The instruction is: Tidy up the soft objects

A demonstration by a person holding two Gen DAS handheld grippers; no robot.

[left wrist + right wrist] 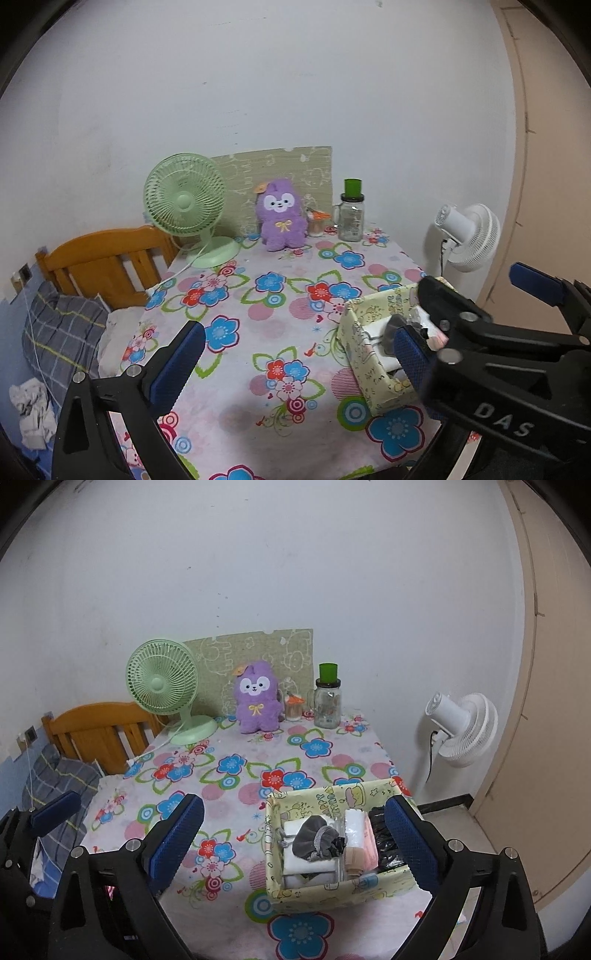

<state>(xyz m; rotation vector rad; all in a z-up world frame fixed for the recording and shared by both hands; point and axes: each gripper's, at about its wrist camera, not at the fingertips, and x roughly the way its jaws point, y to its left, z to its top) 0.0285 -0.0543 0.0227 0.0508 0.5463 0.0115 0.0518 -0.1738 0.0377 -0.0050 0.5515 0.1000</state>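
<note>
Nearest the cameras, both grippers hang above the near edge of the table (236,915), which is covered in a flowered cloth. The right gripper (295,834) has its blue-padded jaws spread wide with nothing between the pads; seen through the gap, the yellow patterned box (332,890) sits below and just ahead. The left gripper (299,354) is likewise spread and empty, with only bare cloth under it. In the left wrist view the right gripper's black frame crosses in front of the box and hides part of it.

Inside the box lie the soft things: a grey drawstring pouch (317,840) resting on a white folded piece (299,864), pale pink and white folded pieces beside it, and something black and crinkly at the right end (384,849).

The middle of the table is open cloth. At the far edge, against the wall, stand a green desk fan (162,686), a purple plush toy (256,701) upright, a small jar (293,707) and a glass jar with a green cup on top (328,699).

Left of the table is a wooden headboard (96,727) with plaid bedding (62,779); right of it, a white standing fan (461,727).
</note>
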